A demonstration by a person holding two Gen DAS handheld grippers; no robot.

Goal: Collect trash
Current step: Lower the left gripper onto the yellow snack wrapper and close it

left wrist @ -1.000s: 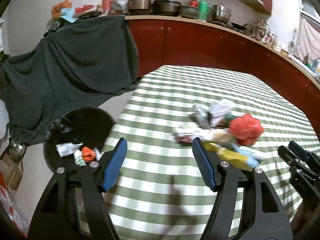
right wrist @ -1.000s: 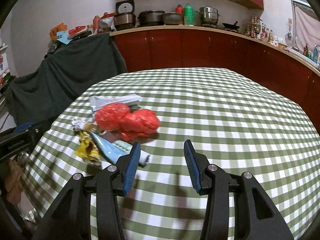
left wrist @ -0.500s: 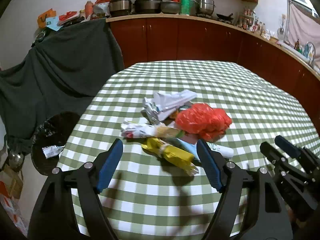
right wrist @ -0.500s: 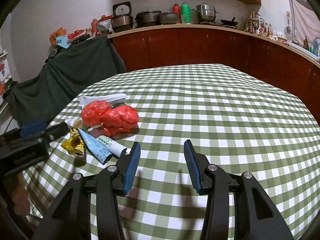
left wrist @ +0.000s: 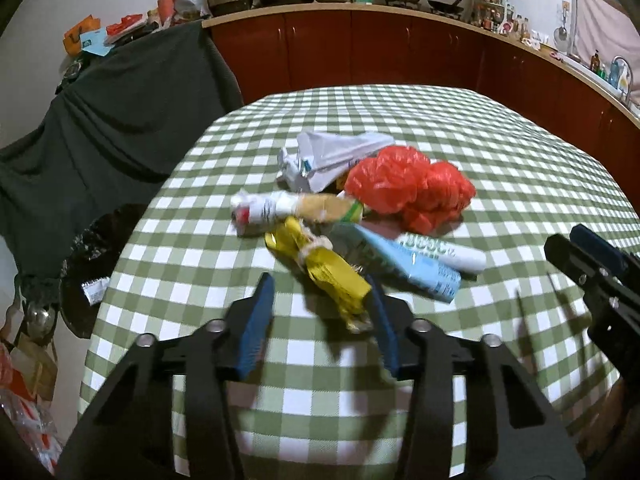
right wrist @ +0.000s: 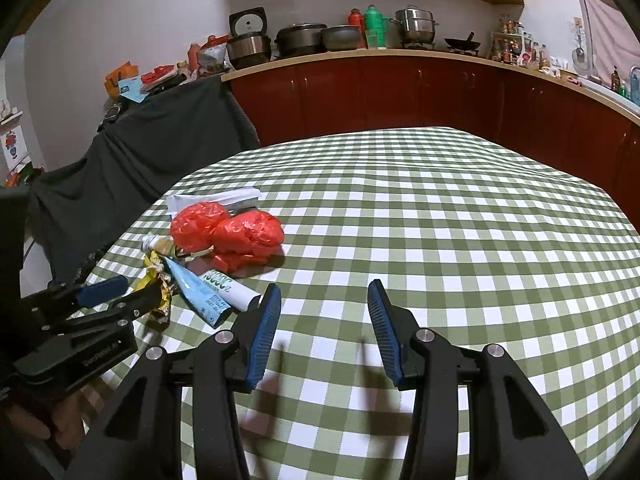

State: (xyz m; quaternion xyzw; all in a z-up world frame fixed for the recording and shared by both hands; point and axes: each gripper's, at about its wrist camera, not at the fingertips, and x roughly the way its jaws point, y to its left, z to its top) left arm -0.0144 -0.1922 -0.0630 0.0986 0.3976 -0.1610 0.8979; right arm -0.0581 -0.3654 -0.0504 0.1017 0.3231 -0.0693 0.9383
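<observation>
Now the left hand-held gripper (left wrist: 322,304), jaws spread, has closed in on the trash pile, its near end of the yellow wrapper (left wrist: 324,268) lying between the fingers on the table (left wrist: 520,152). The right hand-held gripper (right wrist: 324,304), likewise spread, stays over bare cloth beside the red bag (right wrist: 228,232).
</observation>
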